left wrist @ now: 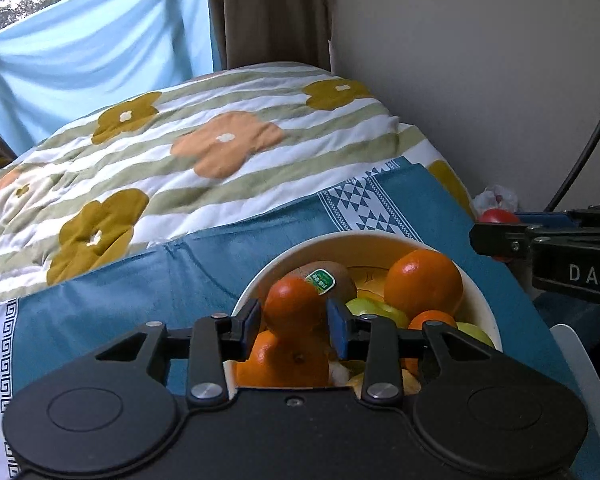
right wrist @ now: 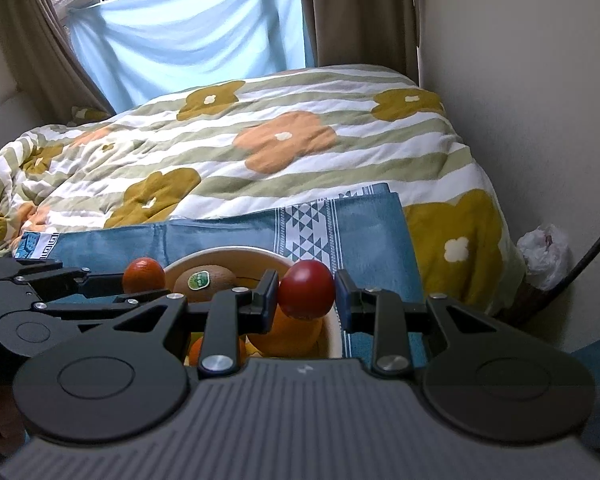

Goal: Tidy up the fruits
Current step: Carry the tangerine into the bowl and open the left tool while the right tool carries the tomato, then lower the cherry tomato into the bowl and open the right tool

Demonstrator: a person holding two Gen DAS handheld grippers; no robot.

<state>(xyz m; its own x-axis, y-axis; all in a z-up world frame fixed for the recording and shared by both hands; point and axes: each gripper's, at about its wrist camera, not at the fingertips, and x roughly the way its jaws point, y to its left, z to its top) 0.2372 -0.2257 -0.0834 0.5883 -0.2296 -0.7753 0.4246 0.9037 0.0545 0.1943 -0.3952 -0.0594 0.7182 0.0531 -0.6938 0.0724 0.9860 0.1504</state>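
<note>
While the small orange (left wrist: 293, 303) sits between my left gripper's (left wrist: 293, 326) pads, above the bowl (left wrist: 485, 308) of fruit, I've got it pinched, just left of the kiwi (left wrist: 332, 280). My right gripper (right wrist: 306, 295) carries a red tomato (right wrist: 307, 289) (right pad looks slightly clear), over the bowl's right rim and the blue cloth (right wrist: 220, 236).

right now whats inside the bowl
Inside the bowl: a stickered kiwi, oranges, the biggest at the right, and green fruit. The left claw covers the near part; the bottom is hidden.
</note>
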